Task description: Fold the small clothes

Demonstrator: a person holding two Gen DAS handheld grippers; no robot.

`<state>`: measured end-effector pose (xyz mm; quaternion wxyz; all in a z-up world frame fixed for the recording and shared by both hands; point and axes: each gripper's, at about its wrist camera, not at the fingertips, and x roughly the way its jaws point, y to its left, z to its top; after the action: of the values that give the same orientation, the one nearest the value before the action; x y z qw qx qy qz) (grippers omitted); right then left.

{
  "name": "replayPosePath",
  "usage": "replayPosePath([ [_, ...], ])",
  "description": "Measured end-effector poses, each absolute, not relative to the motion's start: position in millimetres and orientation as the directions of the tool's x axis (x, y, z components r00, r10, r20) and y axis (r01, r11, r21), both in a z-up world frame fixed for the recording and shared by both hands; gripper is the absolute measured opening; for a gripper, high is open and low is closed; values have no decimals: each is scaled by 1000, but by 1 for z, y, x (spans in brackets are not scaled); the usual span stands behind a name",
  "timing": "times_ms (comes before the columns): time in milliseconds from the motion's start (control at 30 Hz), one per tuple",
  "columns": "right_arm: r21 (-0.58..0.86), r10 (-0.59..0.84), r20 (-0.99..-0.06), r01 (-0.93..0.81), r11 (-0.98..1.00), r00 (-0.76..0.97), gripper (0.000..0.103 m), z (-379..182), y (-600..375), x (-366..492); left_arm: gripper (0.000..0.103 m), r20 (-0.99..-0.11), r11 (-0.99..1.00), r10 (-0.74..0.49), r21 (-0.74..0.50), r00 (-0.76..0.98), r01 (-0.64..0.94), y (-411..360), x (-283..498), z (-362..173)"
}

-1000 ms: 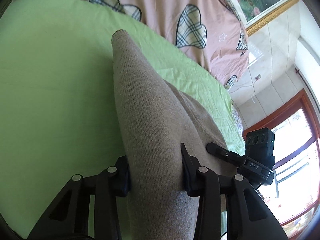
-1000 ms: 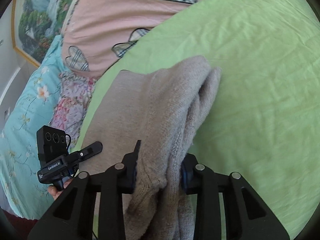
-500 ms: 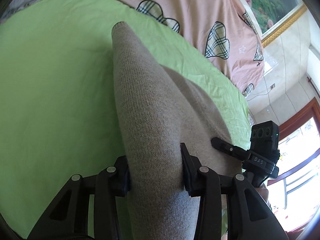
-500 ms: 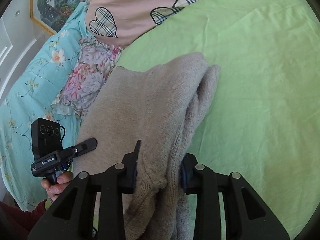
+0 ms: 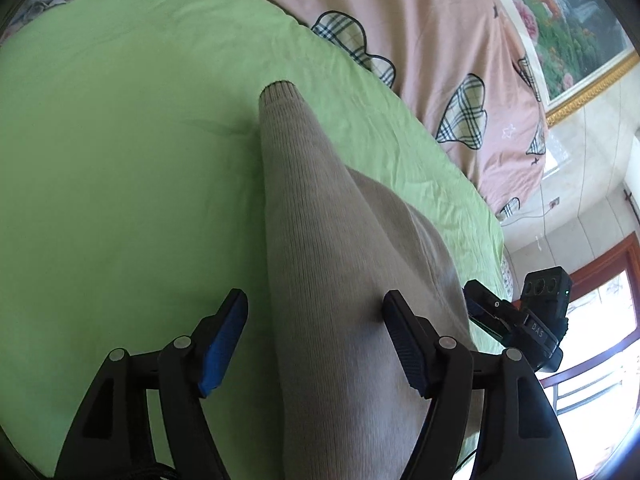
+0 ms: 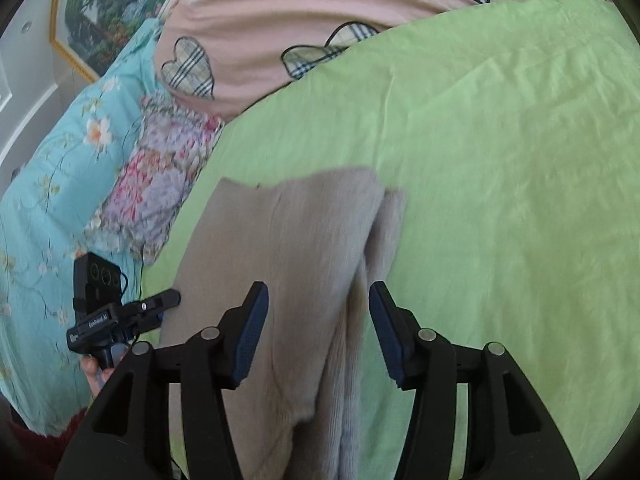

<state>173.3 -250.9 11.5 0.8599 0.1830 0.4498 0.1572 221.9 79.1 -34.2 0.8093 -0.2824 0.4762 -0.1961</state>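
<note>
**Beige knit garment let go by both grippers on the green sheet**

The beige knit garment (image 5: pixel 332 264) lies on the green sheet (image 5: pixel 120 184), folded over itself along its length, its narrow ribbed end pointing away toward the pillows. Half a second ago both grippers were clamped on it; now both have let go. The left gripper (image 5: pixel 314 340) stands with its fingers spread wide, blue pads showing: the left pad is clear of the cloth, the right one just at its edge. The right gripper (image 6: pixel 318 328) is likewise spread, with the doubled knit passing between its fingers and neither pad pressing it. In the right wrist view the cloth looks slightly blurred, so it may be settling as it drops.

Judging from this, one fold has just been laid down and released. The garment is a long, layered strip, so a further fold across its length probably remains before it counts as done; the loose layers near the right gripper could slip apart if they are not squared first.

The sheet is soft and mildly creased, giving little support for crisp edges. Beyond it lies a pink quilt with plaid hearts (image 5: pixel 460 60), and to the left in the right wrist view a turquoise floral cover (image 6: pixel 52 184) and a floral pillow (image 6: pixel 160 184). A gold-framed landscape painting (image 5: pixel 568 28) hangs on the tiled wall, and a wood-framed window (image 5: pixel 600 300) lets in bright daylight.
</note>
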Motion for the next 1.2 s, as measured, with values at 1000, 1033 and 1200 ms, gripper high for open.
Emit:
replayPosePath([
  [1000,448,437,-692,-132,884,575,47,39,-257,78,33,-720,923,-377,-344,583,172,58,148,15],
  [1033,444,437,-695,-136,885,571,47,38,-255,67,34,-722,927,-371,-326,584,185,55,126,14],
  [1200,402,411,-724,-146,904,554,47,27,-243,27,50,-728,947,-321,-234,606,220,48,45,5],
])
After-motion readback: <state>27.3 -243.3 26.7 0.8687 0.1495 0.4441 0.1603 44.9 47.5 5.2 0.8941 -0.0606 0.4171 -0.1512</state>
